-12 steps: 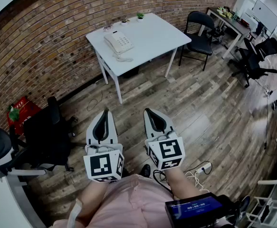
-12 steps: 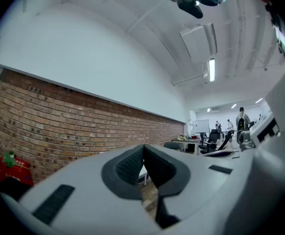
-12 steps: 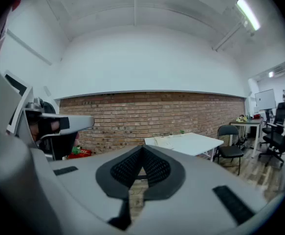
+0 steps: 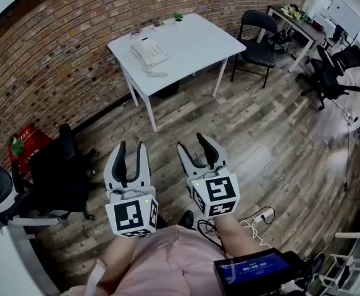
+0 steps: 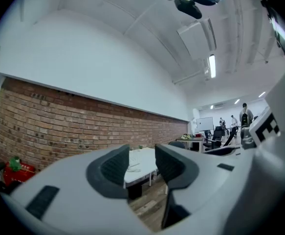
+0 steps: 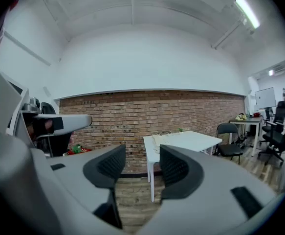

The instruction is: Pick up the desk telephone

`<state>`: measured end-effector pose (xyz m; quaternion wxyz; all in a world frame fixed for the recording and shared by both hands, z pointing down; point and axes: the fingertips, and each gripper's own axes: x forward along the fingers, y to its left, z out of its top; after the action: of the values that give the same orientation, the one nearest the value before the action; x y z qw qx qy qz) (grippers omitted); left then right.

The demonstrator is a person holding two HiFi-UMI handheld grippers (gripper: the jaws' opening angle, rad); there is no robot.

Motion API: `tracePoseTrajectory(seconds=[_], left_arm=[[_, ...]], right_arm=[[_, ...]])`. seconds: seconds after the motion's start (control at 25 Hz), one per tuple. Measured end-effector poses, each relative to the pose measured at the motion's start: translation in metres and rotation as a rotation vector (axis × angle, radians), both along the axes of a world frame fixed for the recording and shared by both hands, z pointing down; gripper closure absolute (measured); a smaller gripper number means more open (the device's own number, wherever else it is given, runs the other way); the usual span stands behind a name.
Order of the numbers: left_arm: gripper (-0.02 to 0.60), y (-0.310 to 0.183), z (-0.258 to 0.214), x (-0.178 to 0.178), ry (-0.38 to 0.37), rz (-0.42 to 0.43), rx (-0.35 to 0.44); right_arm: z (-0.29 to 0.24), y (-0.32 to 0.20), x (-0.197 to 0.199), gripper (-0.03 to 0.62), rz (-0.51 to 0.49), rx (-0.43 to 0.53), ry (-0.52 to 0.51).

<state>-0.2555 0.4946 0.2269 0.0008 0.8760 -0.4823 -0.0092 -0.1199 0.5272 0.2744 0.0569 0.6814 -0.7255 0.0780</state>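
— While the phone [image 4: 147, 53] sits near the left corner of the white table [image 4: 198, 39] by the brick wall, both grippers hang over the wooden floor, well apart from it. What is between their jaws?

— Nothing. The left gripper [image 4: 131, 148] has its jaws parted a little, with only air and the distant table showing between the pads. The right gripper [image 4: 191, 142] has its jaws parted wider and is just as bare. Neither touches anything.

— So where could this go wrong?

— First on the approach, I judge. A white power strip [image 4: 263, 216] and its lead lie on the floor near the person's feet, and a black chair [image 4: 56, 165] stands close on the left. A snag or a bump there could throw the reach off.

— And at the table?

— The phone lies close to the table's left edge, with its cord [image 4: 157, 74] curled just beside it toward the front edge. A nudge from a jaw before the grip closes could push it over that edge. The handset seems only to rest on its cradle, so a grip on the body alone may let it slide off and dangle by the cord. The left jaws look too narrow for the body and probably need to spread first. I cannot tell whether a line ties the phone to the wall.
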Motion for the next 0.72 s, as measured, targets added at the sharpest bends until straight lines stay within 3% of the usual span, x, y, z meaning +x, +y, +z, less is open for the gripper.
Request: tracePoseTrajectory(seconds=[0.04,0.2,0.48,0.72], left_arm=[[0.409,0.002,-0.002,0.003,0.0,-0.001,0.01],[0.38,0.01,-0.002,0.012,0.028,-0.01,0.004],[0.373,0.013,0.014,0.025,0.011,-0.026,-0.041],[0.371,-0.019,0.028,0.028,0.016,-0.032,-0.071]], right_arm=[[0.0,0.001,0.003,0.376,-0.006,0.0,-0.001],[-0.001,0.007,0.015,0.37,-0.021,0.01,0.013],[0.005,0.006,0.035,0.37,-0.02,-0.004,0.017],[0.02,-0.023,0.041,0.37,-0.016,-0.032,0.011]])
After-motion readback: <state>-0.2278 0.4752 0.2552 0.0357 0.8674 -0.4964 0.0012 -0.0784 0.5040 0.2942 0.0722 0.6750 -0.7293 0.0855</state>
